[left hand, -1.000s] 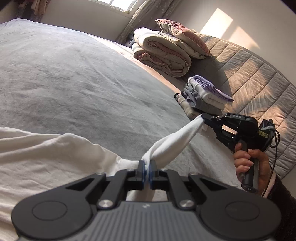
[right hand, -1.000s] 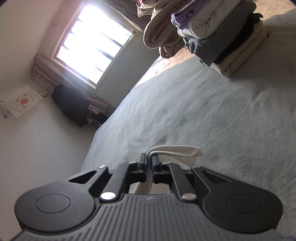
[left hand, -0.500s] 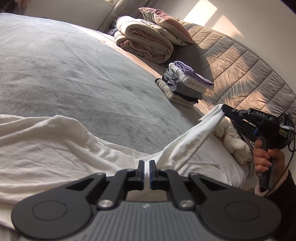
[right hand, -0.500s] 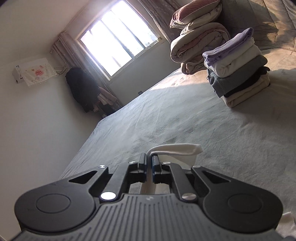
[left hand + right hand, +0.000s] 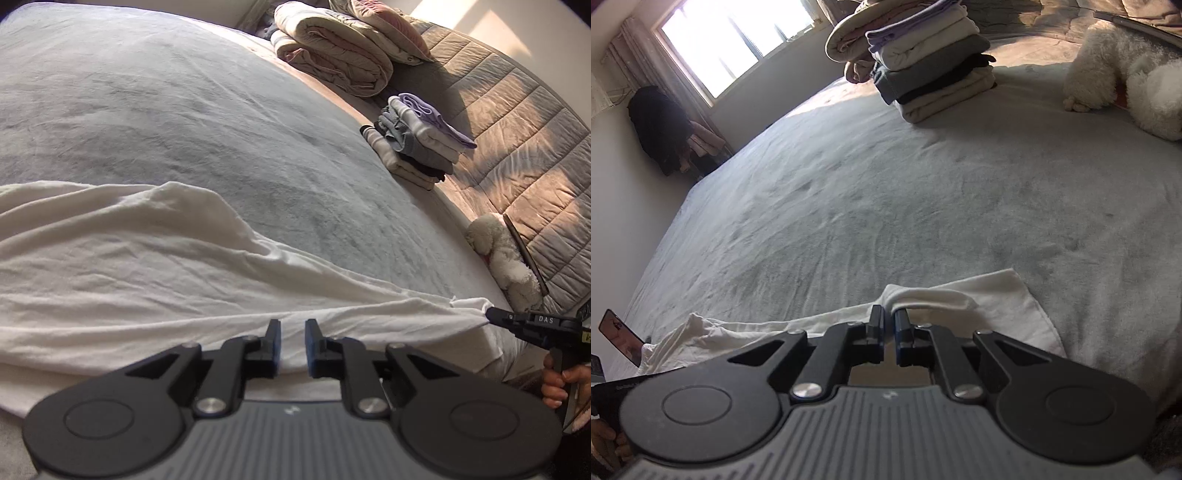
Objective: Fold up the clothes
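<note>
My left tongs (image 5: 291, 341) stood parted over the white garment (image 5: 155, 266), gripping nothing, the near hem lying between and beneath the fingers. My right tongs (image 5: 889, 328) were pinched on a rolled edge of that same cloth; from the left camera I could see them (image 5: 493, 316) drawing a corner taut toward the side of the bed (image 5: 184, 122). The garment lay spread and wrinkled across the near edge of the bed, not yet a tidy packet. Farther up, a stack of folded clothes (image 5: 417, 146) sat near the headboard, so part of the load was already done. I judged this piece to be mid-fold: it wanted smoothing, folding down and stacking.
</note>
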A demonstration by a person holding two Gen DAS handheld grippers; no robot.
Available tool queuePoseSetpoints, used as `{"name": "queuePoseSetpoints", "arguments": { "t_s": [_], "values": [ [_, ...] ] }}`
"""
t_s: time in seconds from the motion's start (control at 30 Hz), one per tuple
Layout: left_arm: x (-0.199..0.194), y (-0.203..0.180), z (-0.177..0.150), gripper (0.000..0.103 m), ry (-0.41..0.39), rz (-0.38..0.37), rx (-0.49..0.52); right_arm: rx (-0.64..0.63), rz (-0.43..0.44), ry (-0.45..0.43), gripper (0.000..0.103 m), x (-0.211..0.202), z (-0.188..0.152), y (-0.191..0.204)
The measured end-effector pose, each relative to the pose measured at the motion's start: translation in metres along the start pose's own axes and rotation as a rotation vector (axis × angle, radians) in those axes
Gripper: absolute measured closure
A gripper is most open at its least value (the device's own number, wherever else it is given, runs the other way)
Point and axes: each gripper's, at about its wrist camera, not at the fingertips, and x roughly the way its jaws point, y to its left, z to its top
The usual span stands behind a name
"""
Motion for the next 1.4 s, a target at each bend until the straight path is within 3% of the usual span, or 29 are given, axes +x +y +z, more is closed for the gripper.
{"name": "queuePoseSetpoints", "arguments": {
  "t_s": [0.07, 0.17, 0.23, 0.4, 0.67, 0.8, 1.0, 1.2, 1.4],
  "values": [
    [-0.002, 0.006, 0.0, 0.086, -0.003, 0.019, -0.018, 0.044, -0.011, 0.014, 0.089, 0.001, 0.001, -0.005],
    [-0.009, 0.012, 0.001, 0.07, -0.025, 0.026, -0.03, 0.024, -0.001, 0.001, 0.082, -0.005, 0.004, -0.002],
    [-0.012, 0.015, 0.002, 0.065, -0.043, 0.034, -0.037, -0.01, 0.012, -0.011, 0.055, -0.008, 0.005, 0.006],
    [-0.016, 0.03, 0.003, 0.064, -0.119, 0.083, -0.116, -0.137, 0.084, 0.009, 0.055, -0.001, 0.008, 0.04],
    [-0.017, 0.041, 0.0, 0.064, -0.154, 0.104, -0.136, -0.109, 0.36, 0.238, 0.055, 0.062, 0.021, 0.093],
    [-0.017, 0.045, -0.003, 0.064, -0.166, 0.111, -0.133, -0.094, 0.462, 0.383, 0.055, 0.114, 0.032, 0.113],
    [-0.019, 0.052, -0.019, 0.064, -0.193, 0.068, -0.078, -0.022, 0.509, 0.597, 0.055, 0.181, 0.037, 0.123],
    [-0.022, 0.068, -0.023, 0.064, -0.206, -0.013, -0.139, -0.003, 0.589, 0.697, 0.055, 0.207, 0.03, 0.135],
    [-0.021, 0.068, -0.022, 0.064, -0.202, -0.022, -0.145, -0.004, 0.648, 0.75, 0.055, 0.227, 0.019, 0.164]
  ]
}}
